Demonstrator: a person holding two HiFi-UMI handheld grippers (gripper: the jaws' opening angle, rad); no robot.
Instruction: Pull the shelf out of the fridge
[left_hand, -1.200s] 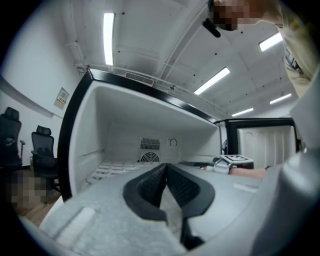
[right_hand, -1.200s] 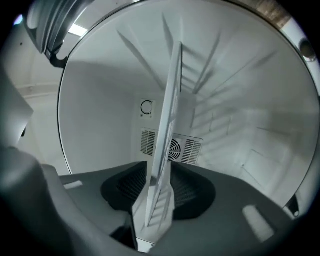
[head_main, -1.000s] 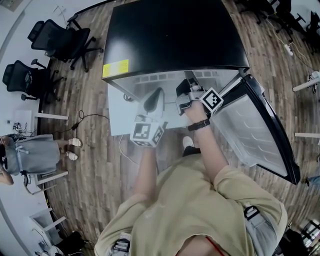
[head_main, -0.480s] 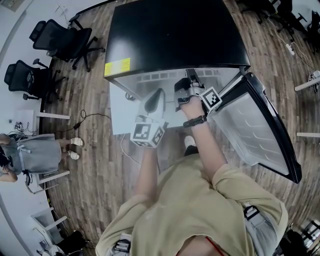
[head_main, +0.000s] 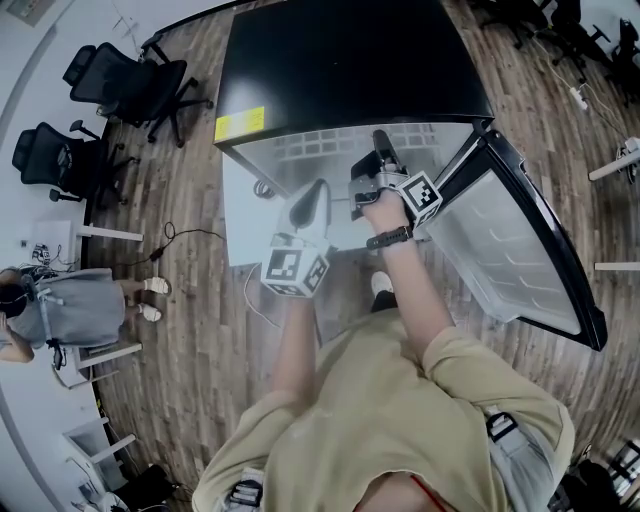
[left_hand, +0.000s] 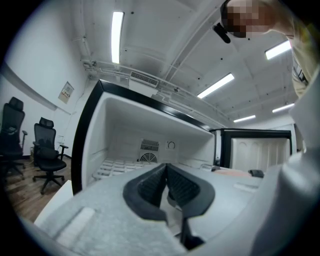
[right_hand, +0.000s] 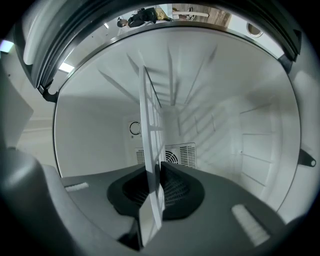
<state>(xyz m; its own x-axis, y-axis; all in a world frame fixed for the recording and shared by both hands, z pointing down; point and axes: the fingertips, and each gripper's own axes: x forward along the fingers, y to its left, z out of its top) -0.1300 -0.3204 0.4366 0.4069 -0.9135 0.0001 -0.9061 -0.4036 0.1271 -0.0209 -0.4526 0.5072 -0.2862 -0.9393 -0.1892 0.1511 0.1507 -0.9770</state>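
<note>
Right gripper view: tongs (right_hand: 154, 170) closing on shelf (right_hand: 150, 125).

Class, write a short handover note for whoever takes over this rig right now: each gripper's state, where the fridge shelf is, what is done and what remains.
Left gripper: jaws together, empty, held outside the fridge.
Right gripper: reaching into the fridge, jaws closing on the front edge of the shelf, which stands between them.
Done: door is open and the shelf edge is taken.
Left: the shelf sits inside the fridge; pull it straight out toward you.
</note>
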